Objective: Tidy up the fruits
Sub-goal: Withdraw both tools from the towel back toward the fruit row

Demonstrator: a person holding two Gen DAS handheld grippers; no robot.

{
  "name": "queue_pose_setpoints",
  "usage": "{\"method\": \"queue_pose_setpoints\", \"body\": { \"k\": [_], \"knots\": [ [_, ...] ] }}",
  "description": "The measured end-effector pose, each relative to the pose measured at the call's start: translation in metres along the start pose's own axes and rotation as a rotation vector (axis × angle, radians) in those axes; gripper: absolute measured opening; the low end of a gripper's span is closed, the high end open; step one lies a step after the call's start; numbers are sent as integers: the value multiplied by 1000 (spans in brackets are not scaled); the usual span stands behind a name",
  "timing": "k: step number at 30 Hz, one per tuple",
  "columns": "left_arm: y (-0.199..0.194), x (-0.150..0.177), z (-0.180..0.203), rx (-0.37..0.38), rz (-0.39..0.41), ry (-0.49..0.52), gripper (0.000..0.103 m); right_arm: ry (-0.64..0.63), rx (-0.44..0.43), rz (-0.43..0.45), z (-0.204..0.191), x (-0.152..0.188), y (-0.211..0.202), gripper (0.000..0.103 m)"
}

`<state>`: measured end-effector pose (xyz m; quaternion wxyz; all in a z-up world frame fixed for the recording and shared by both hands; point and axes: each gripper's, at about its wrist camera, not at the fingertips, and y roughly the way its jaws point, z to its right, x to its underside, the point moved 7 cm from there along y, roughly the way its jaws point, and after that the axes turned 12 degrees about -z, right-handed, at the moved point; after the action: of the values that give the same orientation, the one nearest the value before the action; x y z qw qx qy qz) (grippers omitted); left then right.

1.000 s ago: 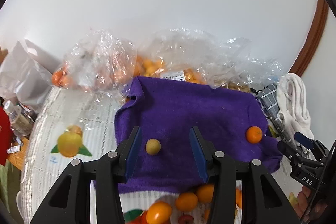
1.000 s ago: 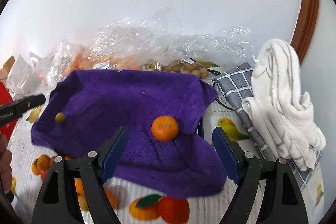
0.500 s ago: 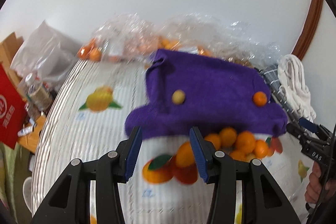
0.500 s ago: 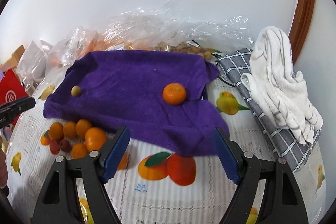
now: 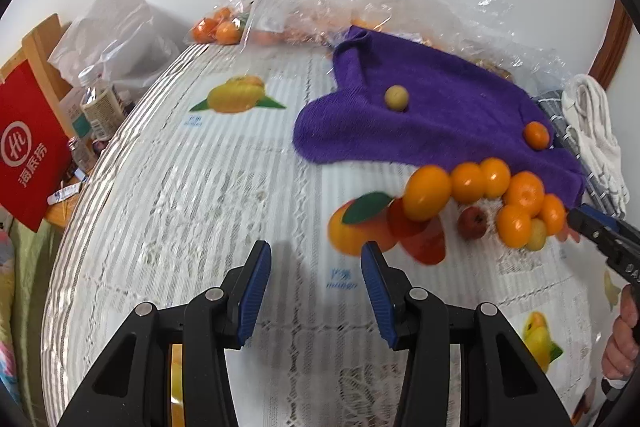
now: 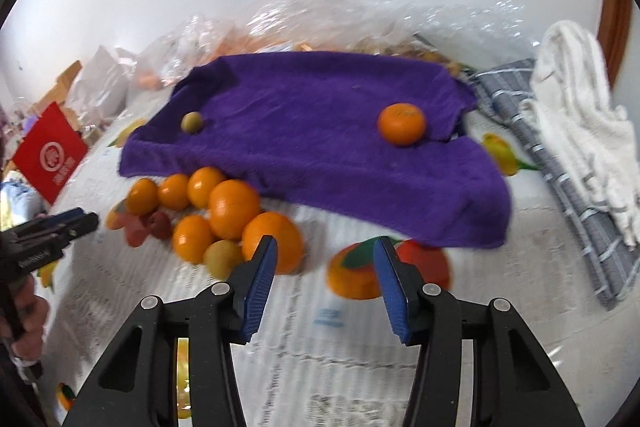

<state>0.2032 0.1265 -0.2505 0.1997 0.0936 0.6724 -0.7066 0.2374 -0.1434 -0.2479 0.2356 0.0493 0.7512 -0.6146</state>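
Purple towel and loose fruit ahead of two empty grippers.

Left wrist view: the left gripper [image 5: 314, 279] is spread wide with nothing between its fingers; the fruit pile [image 5: 486, 197] lies ahead to its right on the tablecloth [image 5: 192, 187], against the purple towel [image 5: 452, 119], which carries a yellow-green fruit [image 5: 396, 98] and a mandarin [image 5: 536, 135]. Right wrist view: the right gripper [image 6: 325, 277] is also wide open and empty; the pile [image 6: 224, 215] sits just ahead to its left, touching the towel [image 6: 320, 139] edge, with the mandarin [image 6: 401, 124] farther ahead to the right.

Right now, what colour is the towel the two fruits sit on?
Purple towel, clearest in the right wrist view.
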Motion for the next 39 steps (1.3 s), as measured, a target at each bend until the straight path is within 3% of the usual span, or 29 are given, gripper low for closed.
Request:
{"method": "queue_pose_setpoints", "body": {
  "k": [4, 8, 10, 15, 21, 27, 34, 39],
  "knots": [
    [1, 6, 0, 8, 9, 4, 44, -39, -29, 6, -17, -1, 2, 51],
    [1, 8, 3, 38, 8, 11, 56, -44, -39, -17, -24, -4, 12, 51],
    [1, 9, 4, 31, 13, 16, 56, -37, -37, -32, -24, -5, 19, 51],
    [0, 10, 8, 11, 31, 33, 57, 13, -86, -27, -12, -7, 17, 33],
    [0, 10, 9, 23, 41, 39, 61, 52, -61, -13, 9, -6, 8, 33],
    [1, 10, 11, 12, 46, 52, 64, 24, 33, -4, 20, -2, 2, 37],
    [0, 6, 12, 44, 37, 25, 67, 37, -67, -13, 23, 3, 5, 47],
    [0, 3, 12, 76, 25, 8, 67, 27, -49, -8, 25, 5, 3, 47]
  ]
}}
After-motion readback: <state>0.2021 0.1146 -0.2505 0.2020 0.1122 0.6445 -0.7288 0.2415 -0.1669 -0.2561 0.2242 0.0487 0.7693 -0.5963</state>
